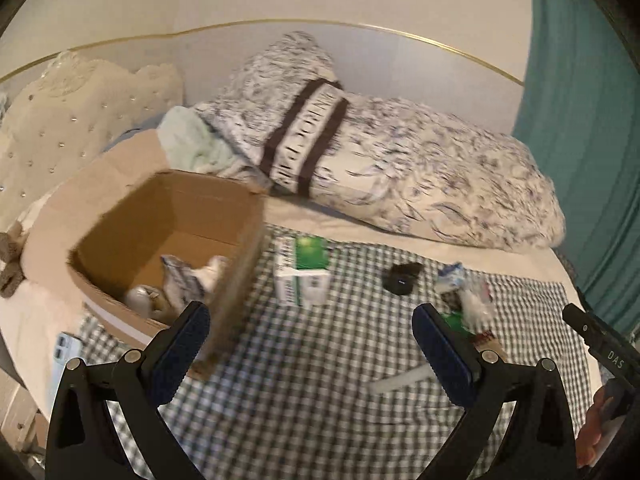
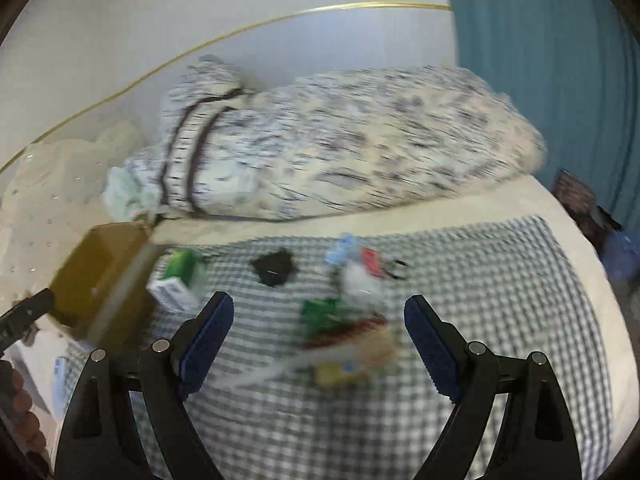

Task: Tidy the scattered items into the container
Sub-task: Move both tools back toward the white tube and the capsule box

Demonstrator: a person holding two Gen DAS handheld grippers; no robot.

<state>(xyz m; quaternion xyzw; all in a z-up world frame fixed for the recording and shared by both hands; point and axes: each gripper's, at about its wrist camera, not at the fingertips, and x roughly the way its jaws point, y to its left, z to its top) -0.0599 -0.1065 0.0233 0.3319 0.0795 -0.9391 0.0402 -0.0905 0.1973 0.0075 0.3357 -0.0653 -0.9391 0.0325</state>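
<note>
An open cardboard box (image 1: 132,216) stands on a checked cloth (image 1: 304,380) on a bed and holds several small packets (image 1: 180,280). Right of it lie a green and white carton (image 1: 302,276), a small black object (image 1: 402,278) and a heap of packets (image 1: 464,300). My left gripper (image 1: 312,340) is open and empty, above the cloth beside the box. In the right wrist view the box (image 2: 100,276), carton (image 2: 176,280), black object (image 2: 274,268) and heap (image 2: 352,308) show blurred. My right gripper (image 2: 318,332) is open and empty, hovering over the heap.
A patterned pillow (image 1: 400,172) lies behind the cloth against a pale headboard. A cream cushion (image 1: 72,120) sits at the left and a teal curtain (image 1: 584,120) hangs at the right. A phone (image 1: 66,350) lies near the bed's left edge.
</note>
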